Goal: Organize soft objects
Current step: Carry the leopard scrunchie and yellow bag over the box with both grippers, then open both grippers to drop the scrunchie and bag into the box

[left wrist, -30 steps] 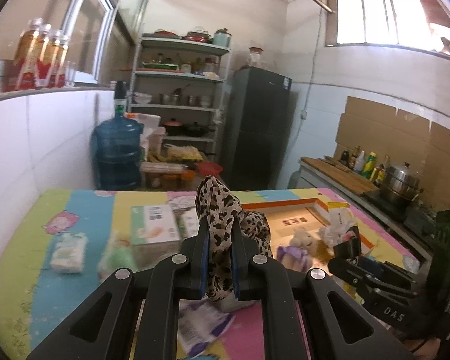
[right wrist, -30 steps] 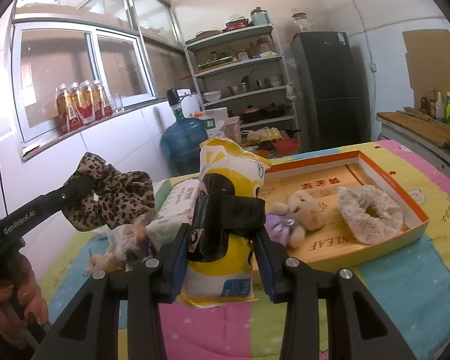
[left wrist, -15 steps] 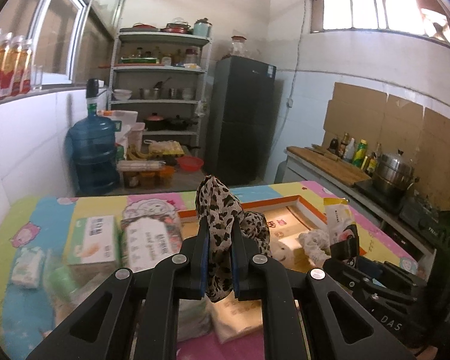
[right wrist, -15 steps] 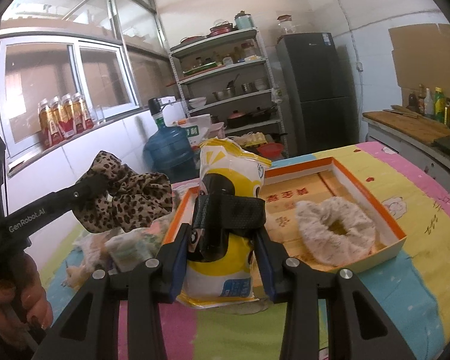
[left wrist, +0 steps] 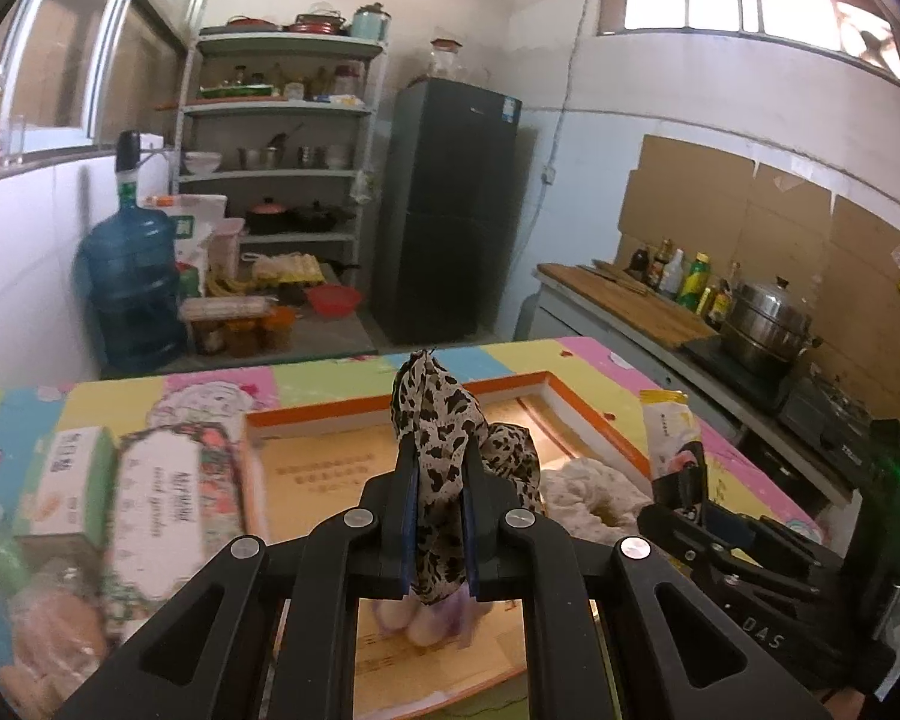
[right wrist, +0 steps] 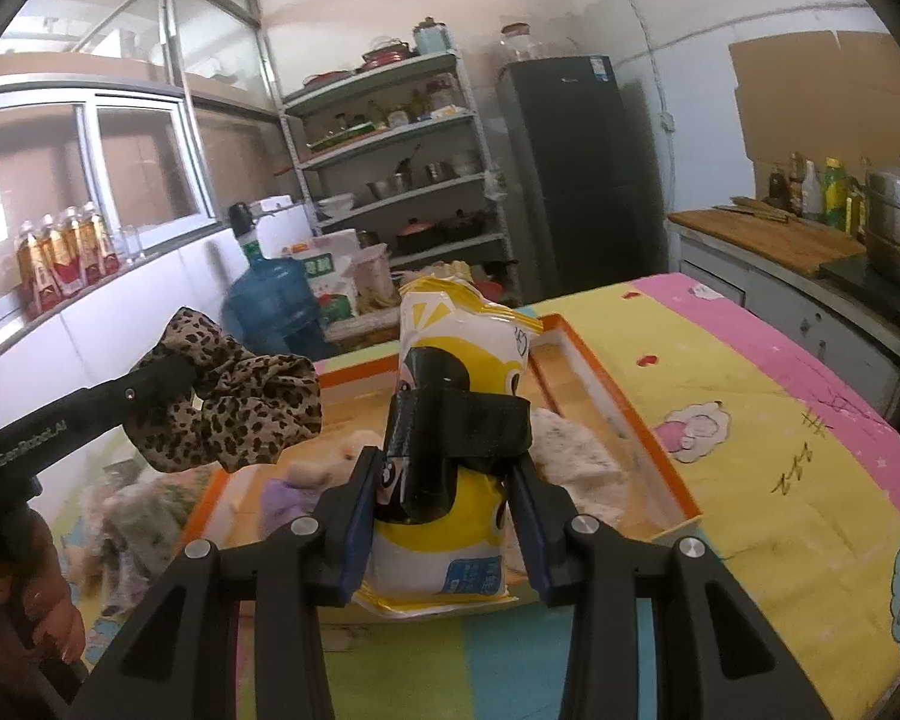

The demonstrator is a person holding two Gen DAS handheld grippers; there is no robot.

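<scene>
Both pairs of jaws are clamping soft goods: the left gripper (left wrist: pixel 440 525) is pinching a leopard-print scrunchie (left wrist: pixel 444 438) tight between its blue pads, while the right gripper (right wrist: pixel 447 516) is squeezing a yellow-and-white soft packet (right wrist: pixel 456 372) wrapped with a black band. The scrunchie is hanging above the orange-rimmed tray (left wrist: pixel 594 426), where a cream fluffy scrunchie (left wrist: pixel 582 483) and a small plush toy (right wrist: pixel 324 468) are lying. Tissue packs (left wrist: pixel 174 498) are sitting just left of the tray on the colourful mat (right wrist: pixel 750 420).

Left gripper (left wrist: pixel 440 516) hides most of the purple plush toy (left wrist: pixel 426 621).
</scene>
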